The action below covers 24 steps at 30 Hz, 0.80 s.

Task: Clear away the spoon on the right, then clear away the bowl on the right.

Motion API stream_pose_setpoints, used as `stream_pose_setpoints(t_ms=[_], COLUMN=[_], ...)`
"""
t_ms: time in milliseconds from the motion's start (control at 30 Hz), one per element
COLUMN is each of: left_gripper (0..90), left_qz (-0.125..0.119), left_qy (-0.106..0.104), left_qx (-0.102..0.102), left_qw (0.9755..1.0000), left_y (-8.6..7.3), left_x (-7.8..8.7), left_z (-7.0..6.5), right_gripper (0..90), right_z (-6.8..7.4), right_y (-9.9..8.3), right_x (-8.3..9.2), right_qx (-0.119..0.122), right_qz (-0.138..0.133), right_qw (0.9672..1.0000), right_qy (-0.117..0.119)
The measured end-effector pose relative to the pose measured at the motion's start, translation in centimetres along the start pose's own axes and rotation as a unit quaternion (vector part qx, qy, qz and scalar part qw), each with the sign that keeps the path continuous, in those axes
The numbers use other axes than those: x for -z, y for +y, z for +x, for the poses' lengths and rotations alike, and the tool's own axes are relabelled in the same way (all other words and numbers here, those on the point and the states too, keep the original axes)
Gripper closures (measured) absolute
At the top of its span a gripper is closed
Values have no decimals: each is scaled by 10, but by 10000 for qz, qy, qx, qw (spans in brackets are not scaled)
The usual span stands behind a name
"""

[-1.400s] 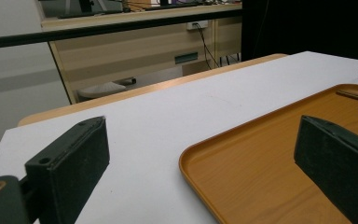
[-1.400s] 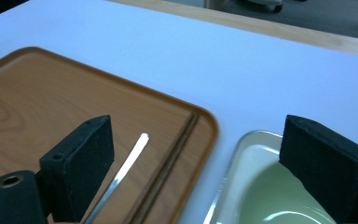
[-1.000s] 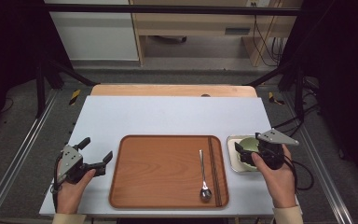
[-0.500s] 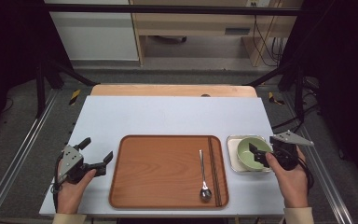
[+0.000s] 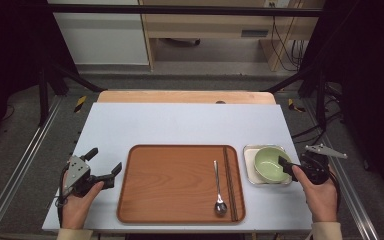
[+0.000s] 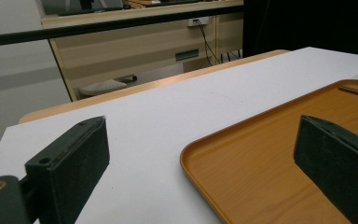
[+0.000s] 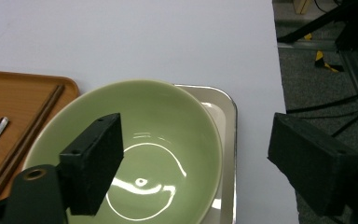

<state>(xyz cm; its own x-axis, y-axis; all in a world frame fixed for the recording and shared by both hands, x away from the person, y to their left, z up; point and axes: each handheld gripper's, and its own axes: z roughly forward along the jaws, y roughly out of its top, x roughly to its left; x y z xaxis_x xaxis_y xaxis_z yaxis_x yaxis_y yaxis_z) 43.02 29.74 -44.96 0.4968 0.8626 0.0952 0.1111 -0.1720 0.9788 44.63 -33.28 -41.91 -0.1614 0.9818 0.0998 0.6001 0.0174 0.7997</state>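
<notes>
So right now I'm hovering the right gripper (image 5: 286, 166) at the right edge of the green bowl (image 5: 270, 164), and its jaws are standing wide apart, not clamped on anything. In the right gripper view one jaw is hanging over the inside of the bowl (image 7: 135, 154) and the other is sitting out past the rim on the far side, so the rim is between them but the pads aren't pressing on it. The bowl is sitting in a small pale square dish (image 5: 250, 172) on the white table (image 5: 190, 120), just beside the right edge of the wooden tray (image 5: 170, 185) (touching or just a hair apart, I can't tell from up here).

On the tray I'm seeing a metal spoon (image 5: 218, 187) lying with its bowl end toward me, and a pair of dark chopsticks (image 5: 229, 182) right next to it, running parallel along the tray's right side.

My left gripper (image 5: 105, 167) is resting off the tray's left edge, jaws spread open with nothing in them. In the left gripper view one jaw is hanging over the bare table and the other over the near corner of the tray (image 6: 261, 163).
</notes>
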Motion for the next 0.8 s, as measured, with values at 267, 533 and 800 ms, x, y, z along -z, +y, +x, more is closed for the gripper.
stream_pose_setpoints(t_ms=[267,533,800], left_gripper=[33,34,35], left_qz=[-5,23,57], left_qy=[12,2,-5], left_qx=[10,-16,-43], left_qw=[10000,10000,10000], left_y=[0,0,0], left_x=[1,0,-1], left_z=[1,0,-2], right_gripper=[321,425,628], right_z=[-5,-9,-7], right_y=[-6,-12,-13], right_x=[-4,-13,-23], right_qx=[-166,-285,-287], right_qz=[151,465,832], right_qw=[9997,9985,9961], right_qy=[32,88,90])
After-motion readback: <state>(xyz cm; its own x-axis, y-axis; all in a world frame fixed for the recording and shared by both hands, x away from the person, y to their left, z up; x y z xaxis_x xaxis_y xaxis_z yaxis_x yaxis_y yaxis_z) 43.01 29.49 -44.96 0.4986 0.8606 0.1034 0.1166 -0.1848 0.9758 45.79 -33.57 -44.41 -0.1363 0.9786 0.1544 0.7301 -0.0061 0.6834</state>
